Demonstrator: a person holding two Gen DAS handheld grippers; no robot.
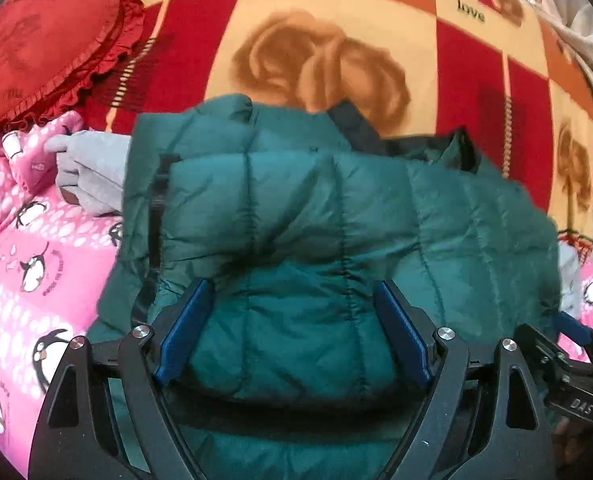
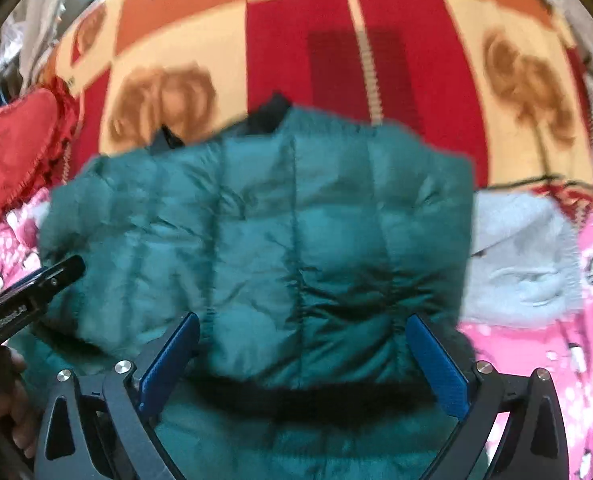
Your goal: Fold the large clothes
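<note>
Scene: My two grippers hang over a green quilted puffer jacket (image 1: 296, 220) spread on a bed.
Landmark: The jacket, to which every place below is tied.
Jacket: It lies across a red, orange and cream checked blanket (image 1: 376, 8) printed with brown roses and the word "love"; its near part is doubled into a thick fold, and its dark collar (image 2: 268, 116) points away from me.
Left gripper (image 1: 292, 332): My blue pads stand spread wide, one on each side of the jacket's near fold. I cannot tell whether they touch the fabric.
Right gripper (image 2: 302, 360): Here too my fingers are spread wide, flanking the puckered near edge of the jacket. This view is blurred, and contact cannot be made out.
Left of the jacket: A grey garment (image 1: 92, 172) pokes out from under it, lying on a pink penguin-print cover (image 1: 24, 248); beyond that sits a red frilled heart-shaped cushion (image 1: 44, 48).
Right of the jacket: More grey fabric (image 2: 524, 256) shows on the pink cover.
Near edge: In the right wrist view the black body of my other gripper crosses the jacket's left corner, a hand (image 2: 4, 404) below it.
</note>
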